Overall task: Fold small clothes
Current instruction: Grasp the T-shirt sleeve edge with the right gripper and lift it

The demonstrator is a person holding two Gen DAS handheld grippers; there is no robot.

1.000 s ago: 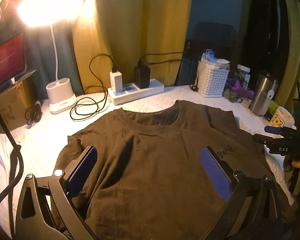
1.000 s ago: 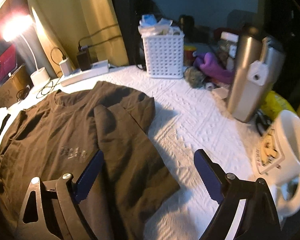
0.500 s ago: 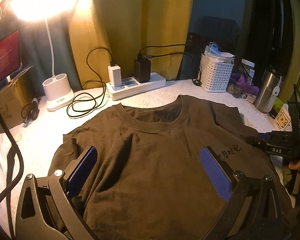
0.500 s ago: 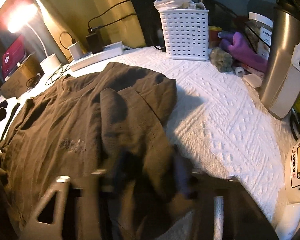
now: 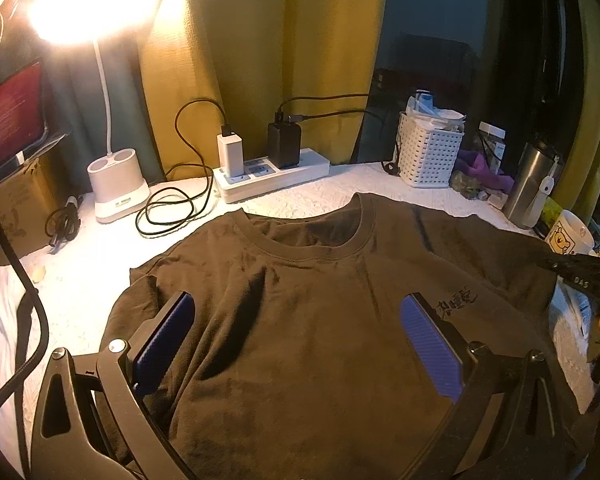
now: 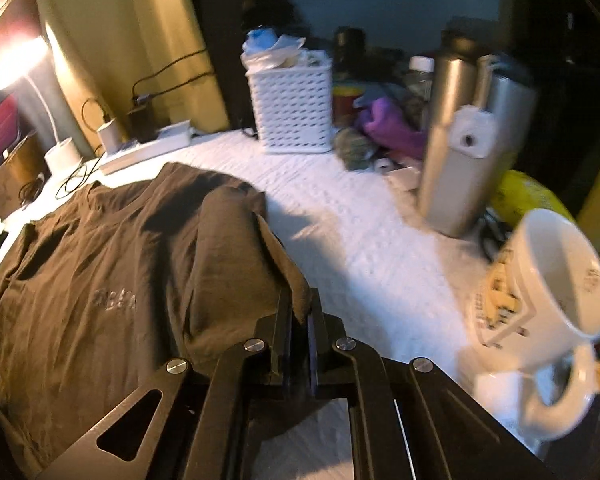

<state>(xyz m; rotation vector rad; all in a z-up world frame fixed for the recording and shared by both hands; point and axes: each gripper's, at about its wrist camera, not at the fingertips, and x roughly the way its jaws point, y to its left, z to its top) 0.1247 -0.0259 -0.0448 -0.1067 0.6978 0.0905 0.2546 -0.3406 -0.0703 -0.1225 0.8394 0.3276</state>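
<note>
The brown T-shirt (image 5: 320, 320) lies spread on the white surface (image 6: 360, 216), collar toward the far edge. The left tool (image 5: 296, 340) hovers wide apart over its chest, holding nothing. The right tool (image 6: 299, 320) is pinched closed on the folded sleeve edge; the right-wrist view is blurred.

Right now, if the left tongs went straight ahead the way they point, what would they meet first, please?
Most likely the dark brown cotton T-shirt: the open left tongs hover over its chest, aimed toward the ribbed collar. Beyond lies the white power strip, though depth is unclear.
</note>
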